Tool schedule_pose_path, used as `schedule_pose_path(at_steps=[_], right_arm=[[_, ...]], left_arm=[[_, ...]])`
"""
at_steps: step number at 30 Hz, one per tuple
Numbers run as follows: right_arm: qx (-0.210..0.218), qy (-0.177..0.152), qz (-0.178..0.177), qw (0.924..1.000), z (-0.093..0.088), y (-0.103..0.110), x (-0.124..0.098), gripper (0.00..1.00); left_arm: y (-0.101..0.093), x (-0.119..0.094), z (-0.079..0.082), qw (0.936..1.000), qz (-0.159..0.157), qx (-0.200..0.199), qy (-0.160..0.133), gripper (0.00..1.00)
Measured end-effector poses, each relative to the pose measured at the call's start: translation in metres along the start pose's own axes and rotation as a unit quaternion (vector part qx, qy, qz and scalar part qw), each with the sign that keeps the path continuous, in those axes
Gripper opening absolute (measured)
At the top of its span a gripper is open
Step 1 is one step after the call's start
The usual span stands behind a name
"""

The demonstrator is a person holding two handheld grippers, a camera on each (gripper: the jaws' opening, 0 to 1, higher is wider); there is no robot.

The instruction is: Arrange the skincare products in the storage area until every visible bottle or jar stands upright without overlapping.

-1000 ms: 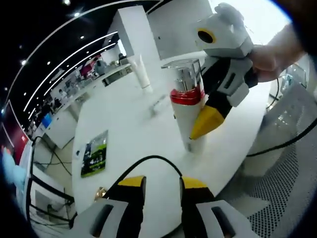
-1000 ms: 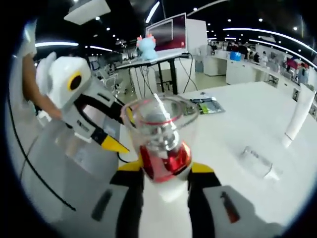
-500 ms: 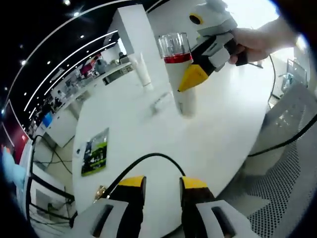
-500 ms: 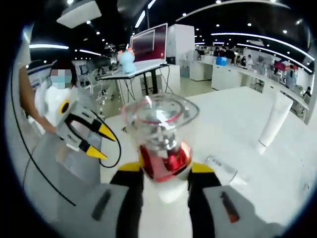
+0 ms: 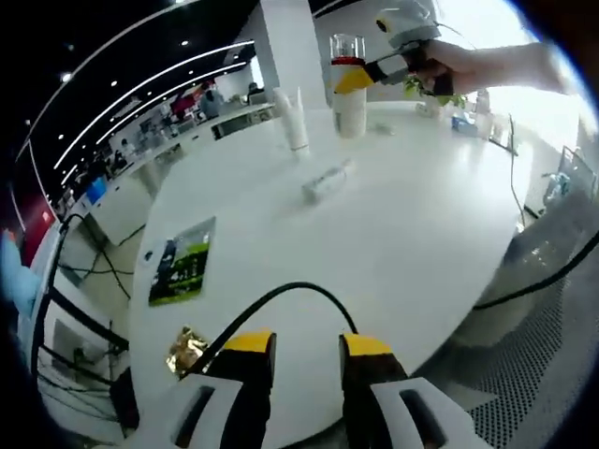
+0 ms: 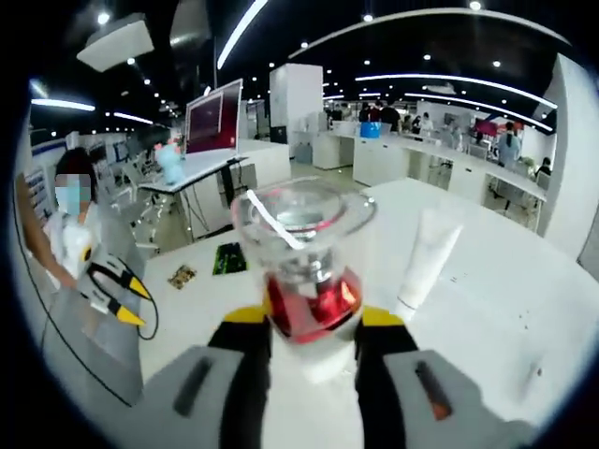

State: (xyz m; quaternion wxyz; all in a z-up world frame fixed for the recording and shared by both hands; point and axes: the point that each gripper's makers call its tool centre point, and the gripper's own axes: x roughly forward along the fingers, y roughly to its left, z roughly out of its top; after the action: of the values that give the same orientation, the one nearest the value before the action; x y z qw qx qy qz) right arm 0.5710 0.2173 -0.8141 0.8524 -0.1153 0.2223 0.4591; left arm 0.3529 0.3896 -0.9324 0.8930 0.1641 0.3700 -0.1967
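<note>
Right gripper view: the right claw (image 6: 309, 327) is clamped on a pump bottle (image 6: 306, 281) with a red collar and clear cap, held upright just beside a standing white tube (image 6: 426, 257) on the white counter (image 6: 487, 290). In the left gripper view the left claw (image 5: 307, 348) stands empty, its jaws a little apart, over the near counter edge. A clear bottle (image 5: 326, 180) lies on its side mid-counter, well apart from the left claw.

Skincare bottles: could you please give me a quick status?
Right hand-held gripper shut on red-collared bottle, near upright white tube. Left hand-held gripper open. Clear bottle lies flat.
</note>
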Motion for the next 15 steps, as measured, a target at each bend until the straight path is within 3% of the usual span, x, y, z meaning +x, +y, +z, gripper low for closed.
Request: schedule_pose_path(at_steps=[4, 15], right_arm=[[0.002, 0.002, -0.01, 0.9999, 0.004, -0.022, 0.0, 0.33], [0.012, 0.017, -0.034, 0.9992, -0.005, -0.06, 0.005, 0.33]], left_arm=[[-0.004, 0.003, -0.007, 0.9995, -0.004, 0.027, 0.019, 0.28], [-0.008, 0.004, -0.009, 0.9991, -0.015, 0.03, 0.026, 0.28]])
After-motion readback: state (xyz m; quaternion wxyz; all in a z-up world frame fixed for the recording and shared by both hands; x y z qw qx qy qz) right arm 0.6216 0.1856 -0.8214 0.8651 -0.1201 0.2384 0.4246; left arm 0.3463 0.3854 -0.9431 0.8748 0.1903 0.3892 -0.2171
